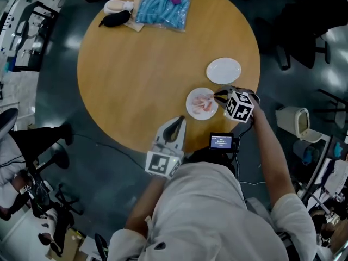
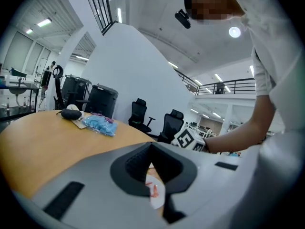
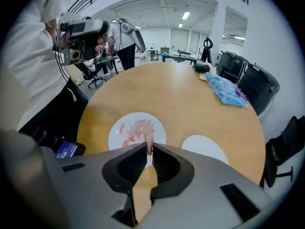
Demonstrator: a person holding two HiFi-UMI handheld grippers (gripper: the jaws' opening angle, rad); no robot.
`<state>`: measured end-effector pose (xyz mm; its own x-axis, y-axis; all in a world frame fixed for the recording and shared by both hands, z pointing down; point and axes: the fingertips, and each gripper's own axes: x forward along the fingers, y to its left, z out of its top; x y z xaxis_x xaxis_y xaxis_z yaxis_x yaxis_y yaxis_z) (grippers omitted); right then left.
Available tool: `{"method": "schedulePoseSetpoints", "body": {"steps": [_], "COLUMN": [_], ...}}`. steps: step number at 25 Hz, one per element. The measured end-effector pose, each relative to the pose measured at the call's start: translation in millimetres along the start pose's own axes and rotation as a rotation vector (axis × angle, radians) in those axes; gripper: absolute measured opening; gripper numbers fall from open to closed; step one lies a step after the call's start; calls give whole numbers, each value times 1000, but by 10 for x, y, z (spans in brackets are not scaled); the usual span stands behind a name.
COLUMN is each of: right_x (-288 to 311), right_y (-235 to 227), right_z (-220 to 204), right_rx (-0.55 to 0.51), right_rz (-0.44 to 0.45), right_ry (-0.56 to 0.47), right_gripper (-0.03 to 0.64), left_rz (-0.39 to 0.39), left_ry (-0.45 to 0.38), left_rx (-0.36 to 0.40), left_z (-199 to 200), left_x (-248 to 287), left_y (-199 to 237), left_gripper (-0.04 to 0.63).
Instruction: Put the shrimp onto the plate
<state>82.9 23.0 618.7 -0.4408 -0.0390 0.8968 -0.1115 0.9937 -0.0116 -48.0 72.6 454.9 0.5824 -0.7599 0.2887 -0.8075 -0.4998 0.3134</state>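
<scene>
Pink shrimp lie piled on a small white plate near the table's front right. A second white plate, empty, sits just beyond it. My right gripper hovers over the shrimp plate's right edge, pointing steeply down. In the right gripper view it is shut on one pale pink shrimp, lifted above the shrimp plate, with the empty plate to the right. My left gripper rests at the table's front edge, jaws together and holding nothing.
The round wooden table carries a bag of blue items and a black and a white object at its far side. A small screen hangs at the person's chest. A bin stands right of the table.
</scene>
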Motion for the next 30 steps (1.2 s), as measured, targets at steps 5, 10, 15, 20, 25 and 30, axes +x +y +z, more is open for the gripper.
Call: {"method": "schedulePoseSetpoints", "body": {"steps": [5, 10, 15, 20, 25, 30], "right_x": [368, 542, 580, 580, 547, 341], "right_y": [648, 759, 764, 702, 660, 482], "right_z": [-68, -202, -216, -186, -137, -146], "right_rx": [33, 57, 57, 97, 118, 139], "right_rz": [40, 2, -27, -69, -68, -160], "right_ry": [103, 224, 289, 291, 279, 248], "right_gripper": [44, 44, 46, 48, 78, 77], "left_rz": [-29, -34, -35, -32, -34, -37], "left_ry": [0, 5, 4, -8, -17, -25], "left_rx": [3, 4, -4, -7, -6, 16], "left_z": [-22, -82, -97, -80, -45, 14], "left_x": [-72, -175, -244, -288, -309, -303], "left_y": [-28, -19, -17, -2, 20, 8], "left_gripper": [8, 8, 8, 8, 8, 8]}}
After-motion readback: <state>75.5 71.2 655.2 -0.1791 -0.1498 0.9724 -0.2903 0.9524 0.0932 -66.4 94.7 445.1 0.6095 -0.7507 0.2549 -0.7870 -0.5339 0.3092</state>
